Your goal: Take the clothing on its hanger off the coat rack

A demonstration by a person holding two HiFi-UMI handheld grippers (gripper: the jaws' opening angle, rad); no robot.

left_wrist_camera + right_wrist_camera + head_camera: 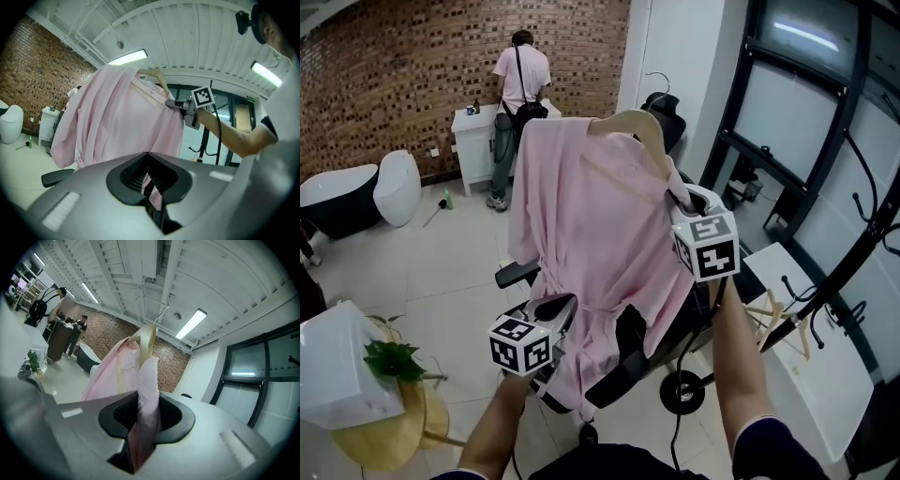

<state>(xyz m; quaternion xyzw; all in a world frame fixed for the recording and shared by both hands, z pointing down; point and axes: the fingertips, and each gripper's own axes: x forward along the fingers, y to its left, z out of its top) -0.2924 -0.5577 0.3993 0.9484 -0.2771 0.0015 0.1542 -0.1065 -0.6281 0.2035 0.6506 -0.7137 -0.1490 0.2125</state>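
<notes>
The robe [591,225] is pale pink, thin and long-sleeved, draped over a light wooden hanger [633,127]. It is held up in the air above a black chair [628,361], well apart from the black rack [862,234] on the right.

The right gripper [677,194] is clamped, jaws nearly together, on the robe's shoulder cloth at the hanger's near end. I cannot tell whether the wood itself is inside that fold. The left gripper [564,309] is pinched tight on a fold low on the robe.

Only the head view shows the rack, and a spare hanger [780,317] lying on a white table [825,394] beside it. The left gripper view catches the right gripper from the side, at the hanger's tip. The right gripper view looks along the hanger and shows its wire hook [161,314] standing free.

The hanger's long axis tilts, low at the right gripper and rising away toward the brick wall [403,66]. The robe falls lengthwise below it, its lower part drawn toward the left gripper.
</notes>
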